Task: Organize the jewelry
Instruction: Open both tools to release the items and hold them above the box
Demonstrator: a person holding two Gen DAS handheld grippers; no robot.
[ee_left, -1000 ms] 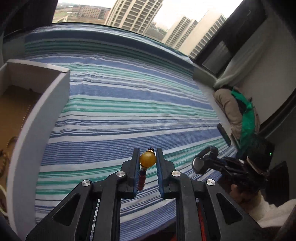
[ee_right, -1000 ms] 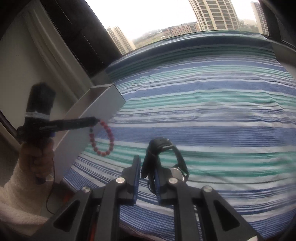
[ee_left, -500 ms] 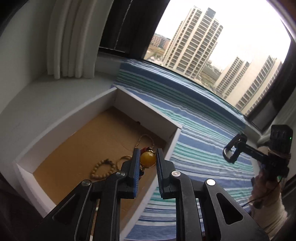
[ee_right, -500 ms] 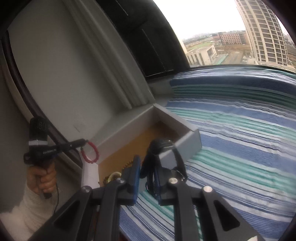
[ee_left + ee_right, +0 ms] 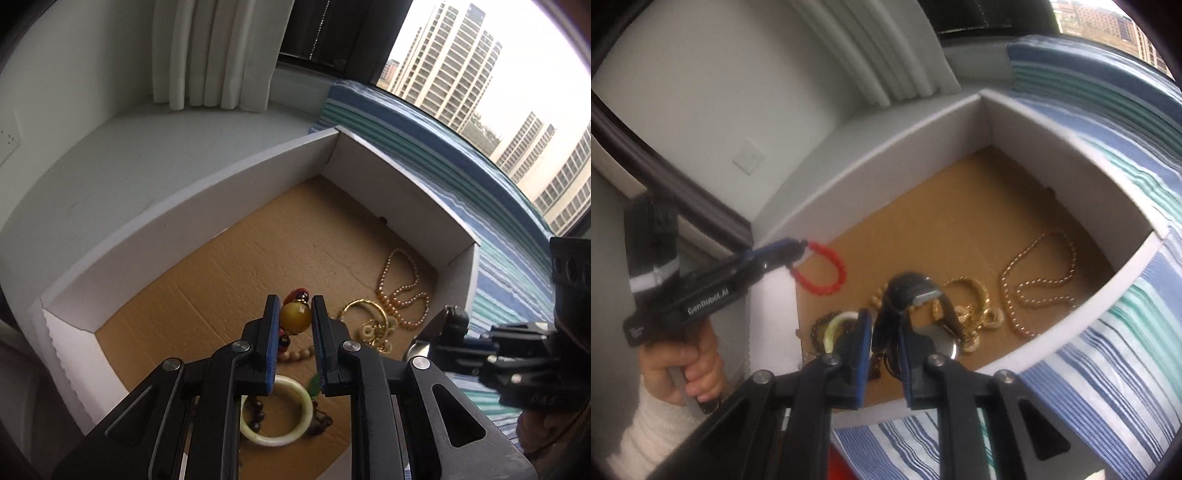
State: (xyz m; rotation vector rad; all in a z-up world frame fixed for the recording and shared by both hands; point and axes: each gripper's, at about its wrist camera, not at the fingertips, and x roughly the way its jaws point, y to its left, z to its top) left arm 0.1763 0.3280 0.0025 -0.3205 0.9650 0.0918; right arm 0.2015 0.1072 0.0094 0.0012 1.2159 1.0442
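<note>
Tongs on the left (image 5: 294, 325) pinch a red bracelet (image 5: 822, 271) by its amber bead above the box (image 5: 207, 206); the right tongs (image 5: 884, 345) clamp a watch (image 5: 916, 295) over its near edge, far floor bare.

High-rise bedroom: curtain (image 5: 210, 55), striped bedding (image 5: 1126, 369)

Striped blue-green bed cover (image 5: 1137, 354), white cardboard box (image 5: 406, 192) resting on its edge

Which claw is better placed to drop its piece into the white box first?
Probably left. The left claw holds the red bead bracelet above the box floor. The right claw grips a black watch nearer the front wall.
</note>
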